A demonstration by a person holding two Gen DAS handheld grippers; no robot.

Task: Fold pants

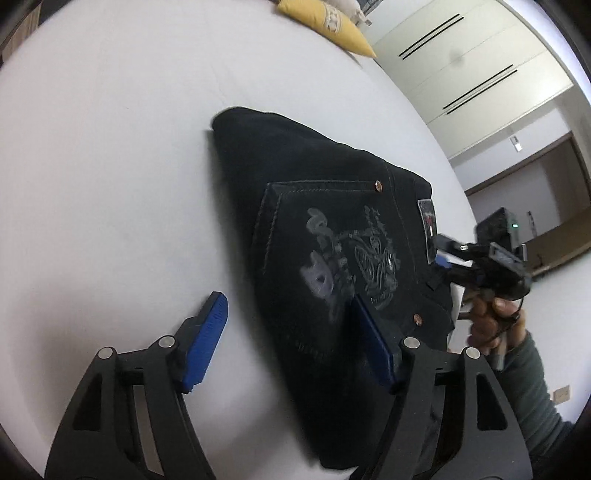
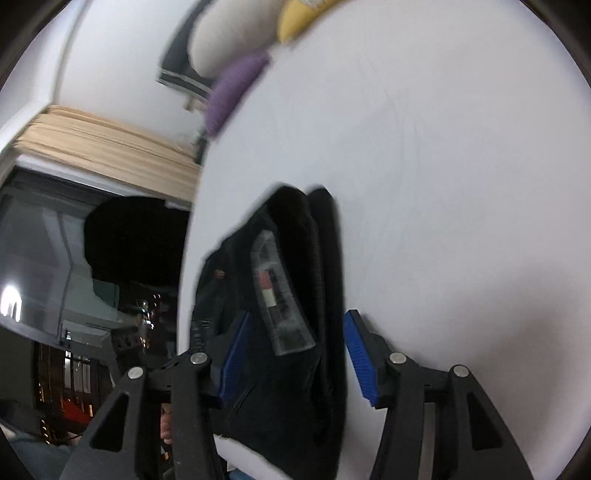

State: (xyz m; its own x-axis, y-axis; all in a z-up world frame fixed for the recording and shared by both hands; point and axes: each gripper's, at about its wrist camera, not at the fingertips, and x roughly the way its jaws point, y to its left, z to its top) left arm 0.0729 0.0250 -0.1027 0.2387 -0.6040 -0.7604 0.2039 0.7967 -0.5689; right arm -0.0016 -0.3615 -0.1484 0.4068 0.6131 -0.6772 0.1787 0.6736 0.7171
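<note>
Left gripper (image 1: 288, 332) is spread wide open, one blue pad over bare white bed (image 1: 110, 184), the other over the near part of the folded black pants (image 1: 314, 221). Right gripper (image 2: 291, 354) is open too, jaws straddling the pants' waistband edge (image 2: 295, 277). Plenty of free sheet left and far; yellow pillow (image 1: 328, 26) sits way back.

Even soft light, fisheye warp, motion blur

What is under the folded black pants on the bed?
Around the black pants only the white bed sheet shows; they rest directly on it. Whatever lies beneath the folded layers themselves is covered and cannot be seen.
</note>
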